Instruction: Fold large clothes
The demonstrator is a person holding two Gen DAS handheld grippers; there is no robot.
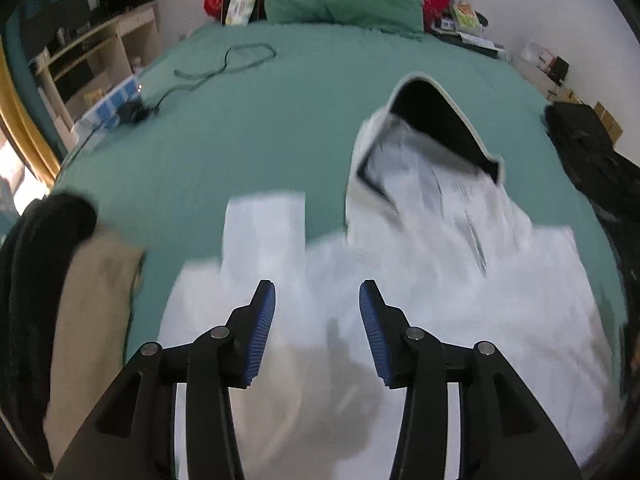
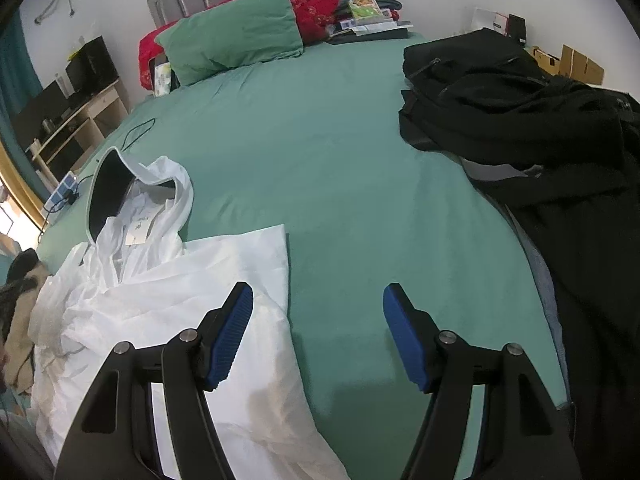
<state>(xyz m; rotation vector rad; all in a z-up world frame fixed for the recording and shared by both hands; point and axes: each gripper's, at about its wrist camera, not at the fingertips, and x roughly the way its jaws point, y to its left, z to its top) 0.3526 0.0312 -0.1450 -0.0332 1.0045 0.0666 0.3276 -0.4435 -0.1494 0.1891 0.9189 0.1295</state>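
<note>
A white hooded jacket (image 1: 420, 264) lies spread on the green bed sheet (image 1: 260, 128), its dark-lined hood (image 1: 436, 120) pointing toward the pillows. One sleeve (image 1: 262, 228) is folded back over the body. My left gripper (image 1: 317, 304) hovers above the jacket's middle, open, with nothing between its blue pads. In the right wrist view the same jacket (image 2: 168, 296) fills the lower left, with its hood (image 2: 108, 188) at the far end. My right gripper (image 2: 318, 308) stands open over the jacket's right edge and bare sheet (image 2: 340, 168), holding nothing.
A pile of black clothes (image 2: 540, 132) covers the bed's right side. A beige and black garment (image 1: 80, 292) lies at the left edge. A green pillow (image 2: 236, 32), red cushions and clutter sit by the headboard. A cable (image 1: 228, 60) runs across the sheet toward a power strip (image 1: 116, 100).
</note>
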